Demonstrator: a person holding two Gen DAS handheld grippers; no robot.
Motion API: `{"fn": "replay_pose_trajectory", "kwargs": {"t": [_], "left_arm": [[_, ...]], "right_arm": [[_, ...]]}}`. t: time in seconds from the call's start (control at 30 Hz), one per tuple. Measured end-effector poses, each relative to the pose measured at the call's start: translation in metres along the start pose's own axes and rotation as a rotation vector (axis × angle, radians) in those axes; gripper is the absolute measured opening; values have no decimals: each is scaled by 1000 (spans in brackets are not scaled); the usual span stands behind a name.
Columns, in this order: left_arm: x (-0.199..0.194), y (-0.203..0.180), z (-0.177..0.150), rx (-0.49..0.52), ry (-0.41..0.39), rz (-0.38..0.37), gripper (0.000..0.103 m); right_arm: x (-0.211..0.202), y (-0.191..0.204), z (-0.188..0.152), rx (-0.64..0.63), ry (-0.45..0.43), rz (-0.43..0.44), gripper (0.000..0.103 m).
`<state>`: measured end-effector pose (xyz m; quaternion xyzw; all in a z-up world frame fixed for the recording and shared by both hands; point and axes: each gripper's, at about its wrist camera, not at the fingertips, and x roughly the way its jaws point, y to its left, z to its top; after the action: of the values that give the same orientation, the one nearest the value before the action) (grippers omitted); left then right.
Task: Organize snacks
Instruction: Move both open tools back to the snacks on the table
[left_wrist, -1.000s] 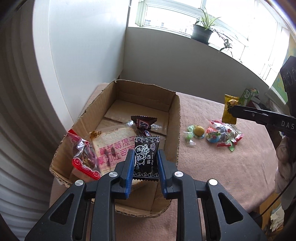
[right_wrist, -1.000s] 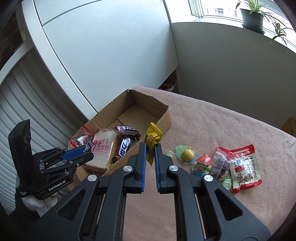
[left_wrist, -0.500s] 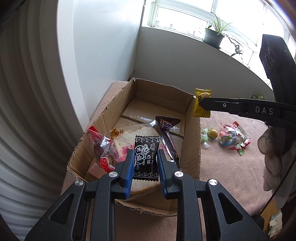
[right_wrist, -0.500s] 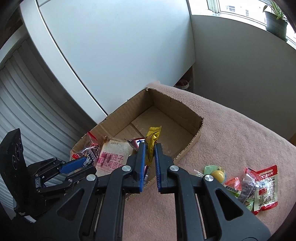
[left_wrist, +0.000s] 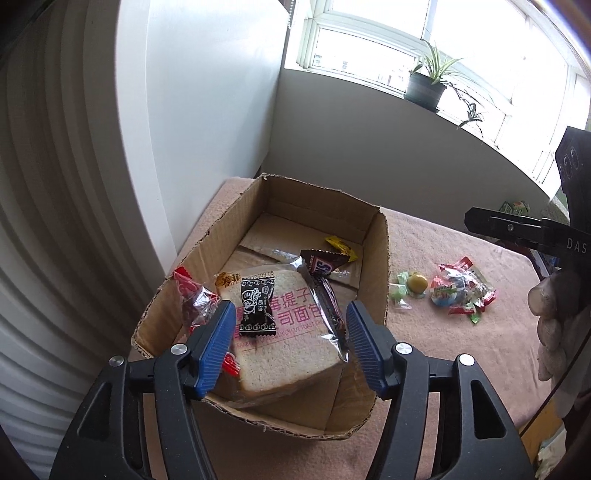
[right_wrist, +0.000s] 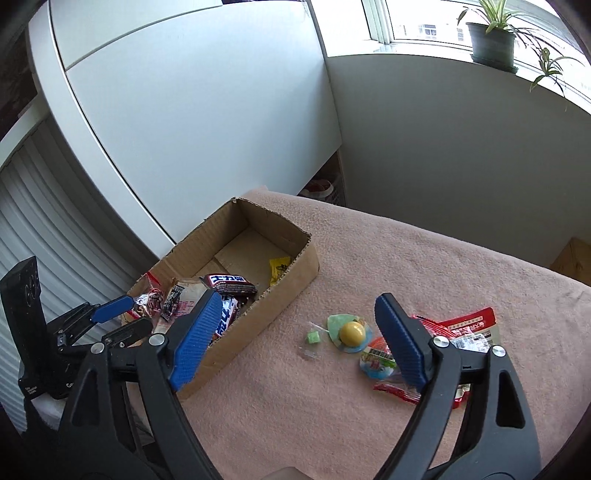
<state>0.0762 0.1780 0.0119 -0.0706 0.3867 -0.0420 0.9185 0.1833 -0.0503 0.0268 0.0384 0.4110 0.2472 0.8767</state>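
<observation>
A cardboard box (left_wrist: 380, 266) (right_wrist: 295, 273) stands on the pink cloth. In it lie a bread pack (left_wrist: 291, 332), a black candy packet (left_wrist: 256, 310) on the bread, a dark chocolate bar (left_wrist: 321, 262) (right_wrist: 229, 282), a red bag (left_wrist: 192, 299) and a yellow packet (left_wrist: 341, 247) (right_wrist: 279, 267). My left gripper (left_wrist: 290, 349) is open and empty above the box's near end. My right gripper (right_wrist: 295, 336) is open and empty above the cloth, right of the box. It also shows in the left wrist view (left_wrist: 517, 229).
Loose snacks lie on the cloth right of the box: a yellow ball candy (right_wrist: 352, 332) (left_wrist: 417, 282), a small green sweet (right_wrist: 313, 338) and a heap of red and clear packets (right_wrist: 458, 332) (left_wrist: 461, 291). White wall panels stand behind the box. A potted plant (left_wrist: 424, 88) sits on the sill.
Both grippers have opened. The black candy packet has dropped onto the bread and the yellow packet now lies in the box. The right gripper has drawn back to the right.
</observation>
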Motion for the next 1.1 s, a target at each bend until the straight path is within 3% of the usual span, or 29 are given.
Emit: {"fn": "replay_pose_trajectory", "kwargs": {"t": [0.13, 0.4, 0.73, 1.0, 1.1], "left_arm": [[2, -15, 1, 17, 5, -29, 63], [15, -58, 3, 81, 33, -101, 63], [38, -114, 2, 160, 78, -154, 63], [63, -149, 1, 176, 110, -198, 63], [75, -159, 2, 170, 125, -207, 62]], "right_arm": [[-19, -36, -14, 45, -14, -23, 99], [-41, -104, -44, 187, 18, -37, 99], [-38, -164, -74, 325, 39, -48, 99], [-11, -167, -64, 245, 113, -66, 99], [4, -158, -63, 169, 151, -116, 99]]}}
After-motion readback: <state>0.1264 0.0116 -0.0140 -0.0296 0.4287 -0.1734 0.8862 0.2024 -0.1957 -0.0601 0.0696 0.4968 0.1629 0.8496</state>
